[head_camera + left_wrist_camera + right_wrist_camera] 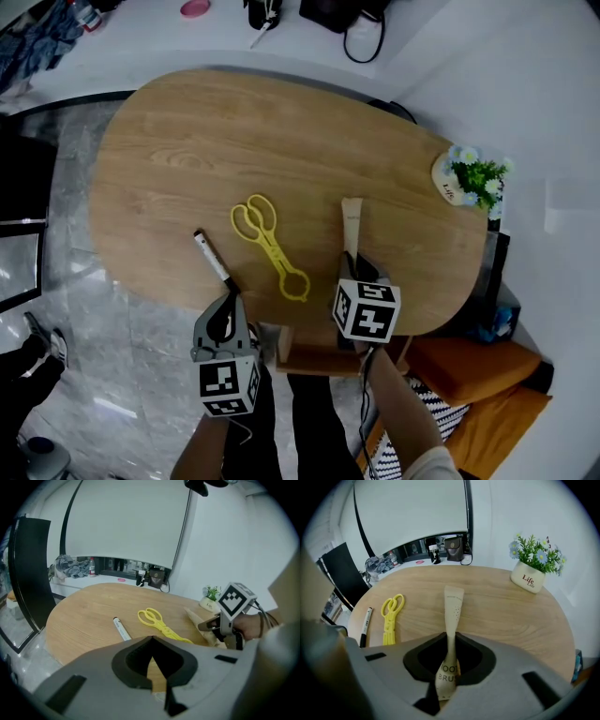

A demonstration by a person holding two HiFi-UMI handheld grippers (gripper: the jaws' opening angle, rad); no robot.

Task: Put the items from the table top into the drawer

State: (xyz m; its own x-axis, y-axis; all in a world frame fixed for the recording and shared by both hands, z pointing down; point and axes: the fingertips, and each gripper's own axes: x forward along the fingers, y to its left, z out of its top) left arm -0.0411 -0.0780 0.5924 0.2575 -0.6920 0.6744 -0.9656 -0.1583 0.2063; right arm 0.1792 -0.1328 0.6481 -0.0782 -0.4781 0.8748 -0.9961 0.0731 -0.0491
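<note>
A long paper-wrapped toothbrush (352, 223) lies on the oval wooden table (178, 159), and my right gripper (355, 269) is shut on its near end. In the right gripper view the pack (453, 606) runs straight out from between the jaws of my right gripper (449, 667). Yellow scissor-style tongs (268, 246) lie left of the toothbrush. A white marker with a black cap (211, 255) lies further left. My left gripper (228, 292) hovers at the marker's near end, jaws together, holding nothing. An open wooden drawer (314, 359) shows under the near table edge.
A small potted plant (473, 178) stands at the table's far right edge. Orange cushions (478, 375) sit low at the right. A white counter with cables and a pink item (195, 8) runs behind the table. Grey marble floor (56, 234) lies left.
</note>
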